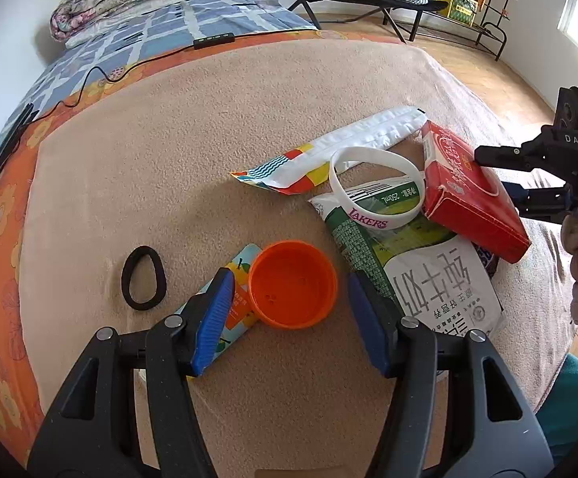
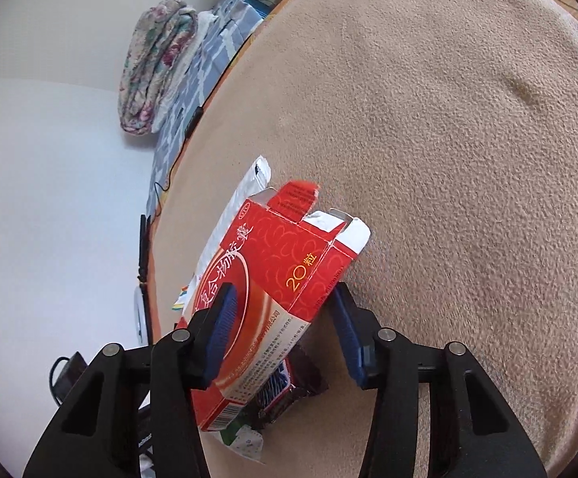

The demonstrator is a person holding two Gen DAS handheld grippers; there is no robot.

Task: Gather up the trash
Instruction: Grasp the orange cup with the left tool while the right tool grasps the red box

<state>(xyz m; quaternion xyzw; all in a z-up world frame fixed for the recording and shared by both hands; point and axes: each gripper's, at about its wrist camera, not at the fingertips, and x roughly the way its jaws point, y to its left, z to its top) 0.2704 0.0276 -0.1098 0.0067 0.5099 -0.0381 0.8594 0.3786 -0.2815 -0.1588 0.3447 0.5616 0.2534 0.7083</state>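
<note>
Fingers on left gripper spread wide, straddling orange lid on tan blanket; juice pack partly hidden under left pad. Right gripper fingers apart around red box, contact w/ it unclear. Dark wrapper beneath box, mostly covered. Milk carton half buried under box, wristband.

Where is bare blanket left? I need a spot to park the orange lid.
Bare: the tan blanket beyond the black hair tie, toward the orange border. Crowded: around the red box, milk carton and wristband.
</note>
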